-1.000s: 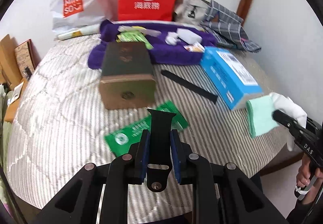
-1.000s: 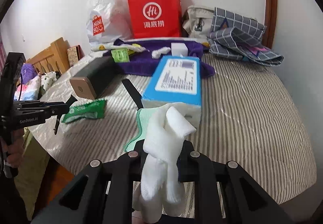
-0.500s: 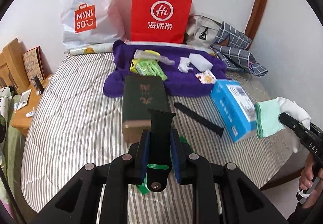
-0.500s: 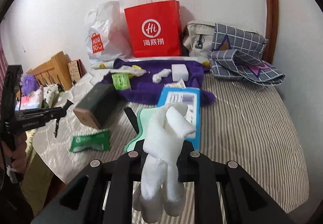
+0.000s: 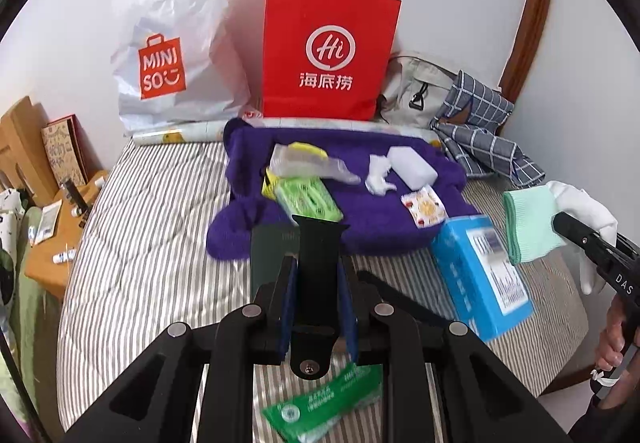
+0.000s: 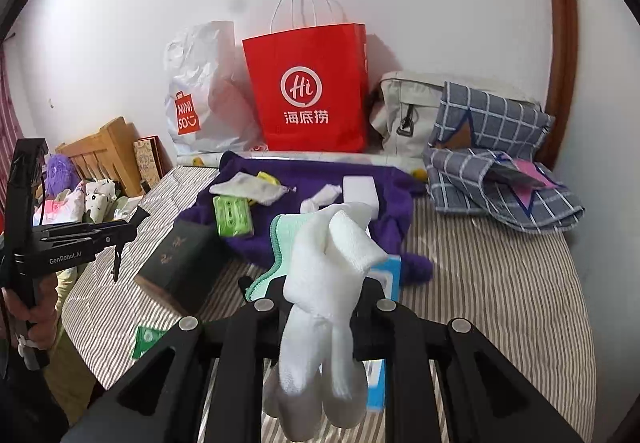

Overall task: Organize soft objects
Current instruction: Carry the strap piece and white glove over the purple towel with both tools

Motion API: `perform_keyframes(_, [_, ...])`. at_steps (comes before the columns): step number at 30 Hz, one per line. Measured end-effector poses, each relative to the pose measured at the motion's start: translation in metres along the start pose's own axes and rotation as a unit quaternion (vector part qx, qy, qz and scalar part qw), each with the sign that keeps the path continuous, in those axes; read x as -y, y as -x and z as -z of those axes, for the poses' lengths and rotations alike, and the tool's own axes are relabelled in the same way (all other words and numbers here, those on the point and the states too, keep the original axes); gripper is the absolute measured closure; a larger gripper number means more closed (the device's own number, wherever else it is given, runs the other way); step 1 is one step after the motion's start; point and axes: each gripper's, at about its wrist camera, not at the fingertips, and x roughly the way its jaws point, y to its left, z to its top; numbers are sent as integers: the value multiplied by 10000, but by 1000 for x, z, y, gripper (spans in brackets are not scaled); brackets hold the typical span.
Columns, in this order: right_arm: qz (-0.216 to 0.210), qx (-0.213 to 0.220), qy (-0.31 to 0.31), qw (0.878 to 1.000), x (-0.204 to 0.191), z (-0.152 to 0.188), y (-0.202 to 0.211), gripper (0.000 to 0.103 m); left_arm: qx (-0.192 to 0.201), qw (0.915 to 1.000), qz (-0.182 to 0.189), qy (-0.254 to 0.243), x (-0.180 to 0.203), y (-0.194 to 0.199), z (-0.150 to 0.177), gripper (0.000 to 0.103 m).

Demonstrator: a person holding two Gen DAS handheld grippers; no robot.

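Note:
My left gripper (image 5: 318,271) is shut on a black watch strap (image 5: 318,255) and holds it above the striped bed (image 5: 152,243). My right gripper (image 6: 320,307) is shut on white socks (image 6: 332,255) with a mint-green cloth (image 6: 286,239); they also show at the right of the left wrist view (image 5: 532,219). A purple towel (image 5: 360,215) lies further back on the bed with a green packet (image 5: 308,199), a white block (image 5: 412,165) and other small items on it. A second black strap (image 5: 400,301) lies on the bed.
A dark green box (image 6: 180,259), a blue box (image 5: 480,275) and a green wipes pack (image 5: 324,403) lie on the bed. A red paper bag (image 5: 332,51), a white Miniso bag (image 5: 176,43), a grey backpack (image 6: 404,111) and checked cloth (image 6: 500,163) sit at the wall.
Both grippers have risen and drawn back from the bed with their loads. More of the wall and bags shows; the green wipes pack is now below the left gripper.

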Motion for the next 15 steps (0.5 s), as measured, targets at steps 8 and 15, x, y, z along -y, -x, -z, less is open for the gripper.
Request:
perform_keyframes(8, [-89, -79, 174, 9998, -2, -32, -40, 86, 33, 10000, -53, 13, -1, -22, -36, 83])
perform_keyframes(15, [-347, -163, 324, 9987, -7, -63, -79, 86, -34, 9999, -108, 79, -5, -47, -65, 83])
